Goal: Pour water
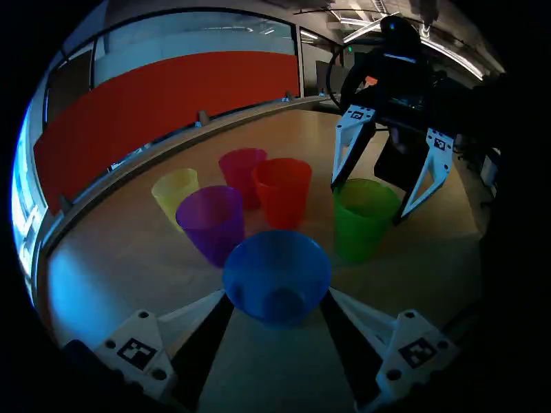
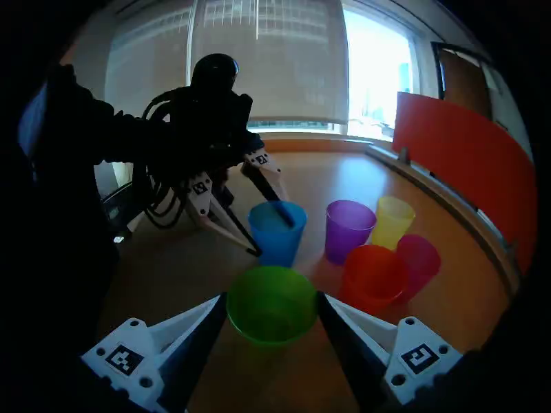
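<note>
Green cup (image 2: 272,310) between right gripper (image 2: 271,297) jaws, touching both; left gripper (image 2: 272,237) clasps blue cup (image 2: 277,246).

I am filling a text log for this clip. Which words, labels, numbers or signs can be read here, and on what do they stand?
Readable text: none.
Square black-and-white markers on the left gripper and the right gripper: coded patterns, no letters or digits.
Coloured cups: plain, no print visible.

1. The blue cup (image 1: 277,277) at 6 o'clock and the green cup (image 1: 361,217) at 3 o'clock: translucent, smooth, slightly glossy plastic.
2. The bench (image 1: 117,268): smooth pale wood-look top with a soft sheen.
</note>
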{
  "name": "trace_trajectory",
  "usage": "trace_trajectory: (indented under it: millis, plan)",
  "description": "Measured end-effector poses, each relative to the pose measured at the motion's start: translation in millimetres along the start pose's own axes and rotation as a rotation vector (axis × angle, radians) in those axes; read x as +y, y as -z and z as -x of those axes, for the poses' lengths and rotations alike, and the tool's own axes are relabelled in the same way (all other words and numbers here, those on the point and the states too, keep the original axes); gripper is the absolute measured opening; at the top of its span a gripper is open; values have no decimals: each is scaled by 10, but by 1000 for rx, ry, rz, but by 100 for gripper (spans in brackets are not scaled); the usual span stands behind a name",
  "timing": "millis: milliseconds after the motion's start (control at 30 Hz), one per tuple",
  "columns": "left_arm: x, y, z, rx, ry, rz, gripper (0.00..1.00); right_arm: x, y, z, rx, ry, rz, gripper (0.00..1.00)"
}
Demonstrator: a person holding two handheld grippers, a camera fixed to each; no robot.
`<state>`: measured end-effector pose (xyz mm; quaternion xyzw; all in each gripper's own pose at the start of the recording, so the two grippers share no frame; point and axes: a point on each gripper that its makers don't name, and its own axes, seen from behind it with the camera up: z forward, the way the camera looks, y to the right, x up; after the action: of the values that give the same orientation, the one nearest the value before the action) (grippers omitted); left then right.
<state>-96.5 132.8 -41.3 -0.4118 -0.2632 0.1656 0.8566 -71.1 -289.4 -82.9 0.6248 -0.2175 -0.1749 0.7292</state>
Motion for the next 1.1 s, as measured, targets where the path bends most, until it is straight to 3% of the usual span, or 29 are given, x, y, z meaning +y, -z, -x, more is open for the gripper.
trace_trajectory:
  millis: [700, 1100]
  plan:
    - [-15, 30, 46, -16, -11, -6, 85, -21, 27, 23, -3, -5, 6, 100]
    - [-40, 115, 132, -39, -30, -22, 86, -39, 149, 184, -24, -6, 34, 100]
